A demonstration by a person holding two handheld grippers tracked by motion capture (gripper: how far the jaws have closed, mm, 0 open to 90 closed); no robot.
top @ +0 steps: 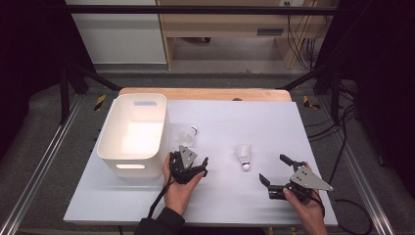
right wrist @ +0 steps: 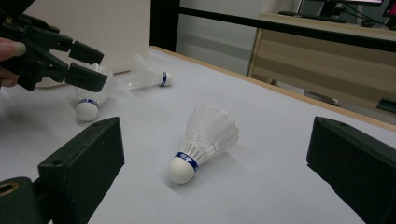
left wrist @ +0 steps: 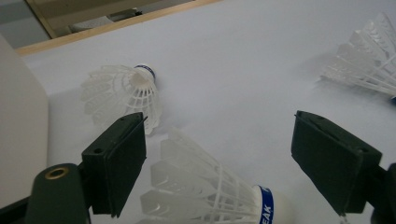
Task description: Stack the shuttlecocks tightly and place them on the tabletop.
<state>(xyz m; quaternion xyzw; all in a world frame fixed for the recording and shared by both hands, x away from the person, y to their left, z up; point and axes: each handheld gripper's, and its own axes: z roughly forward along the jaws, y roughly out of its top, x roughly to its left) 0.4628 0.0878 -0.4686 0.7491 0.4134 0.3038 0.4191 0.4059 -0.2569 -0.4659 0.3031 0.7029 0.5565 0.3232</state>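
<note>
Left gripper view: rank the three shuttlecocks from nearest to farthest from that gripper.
1. Shuttlecock between the jaws, low in the middle, left gripper open around it.
2. Shuttlecock by the bin, upper left.
3. Right-edge shuttlecock, far right, roughly as far; too close to call.

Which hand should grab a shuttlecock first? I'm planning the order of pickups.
Left. The left gripper already has a shuttlecock lying between its open jaws beside the white bin. The right gripper is open too, but its shuttlecock lies farther ahead.
</note>
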